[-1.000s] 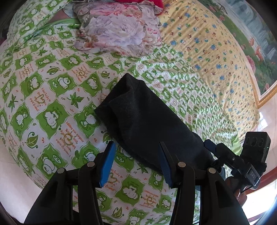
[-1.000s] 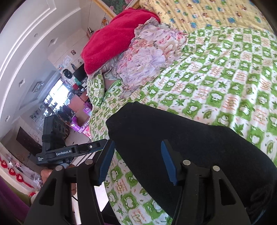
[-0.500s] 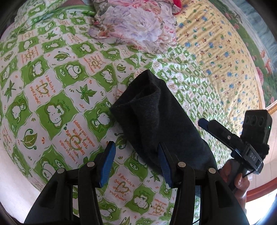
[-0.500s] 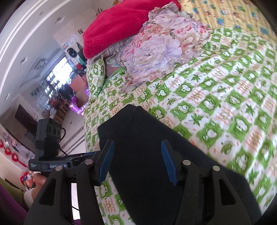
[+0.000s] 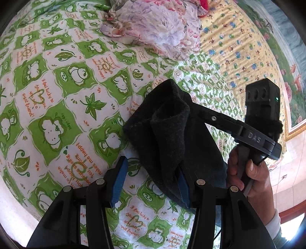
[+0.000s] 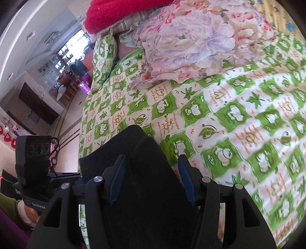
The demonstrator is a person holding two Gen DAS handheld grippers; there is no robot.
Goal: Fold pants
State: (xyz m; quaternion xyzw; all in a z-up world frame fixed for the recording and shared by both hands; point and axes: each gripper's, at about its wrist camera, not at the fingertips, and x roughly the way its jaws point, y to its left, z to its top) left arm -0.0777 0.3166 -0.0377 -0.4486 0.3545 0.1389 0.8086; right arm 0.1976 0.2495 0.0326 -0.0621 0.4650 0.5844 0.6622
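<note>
Black pants [image 5: 172, 138] bunched up on the green quilt [image 5: 57, 107]

Left gripper [image 5: 151, 183] and right gripper [image 6: 151, 180] gape, unclenched; the pants hide the right gripper's tips in the left view.

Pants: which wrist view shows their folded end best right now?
The left wrist view. There the pants show their rumpled, raised end against the green quilt, with edges visible on both sides. In the right wrist view the pants are a flat black mass, mostly behind the fingers.

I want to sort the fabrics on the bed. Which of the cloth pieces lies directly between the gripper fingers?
The black pants. They are plain and dark, lying between the right gripper fingers; the floral cloth and red blanket lie far behind.
</note>
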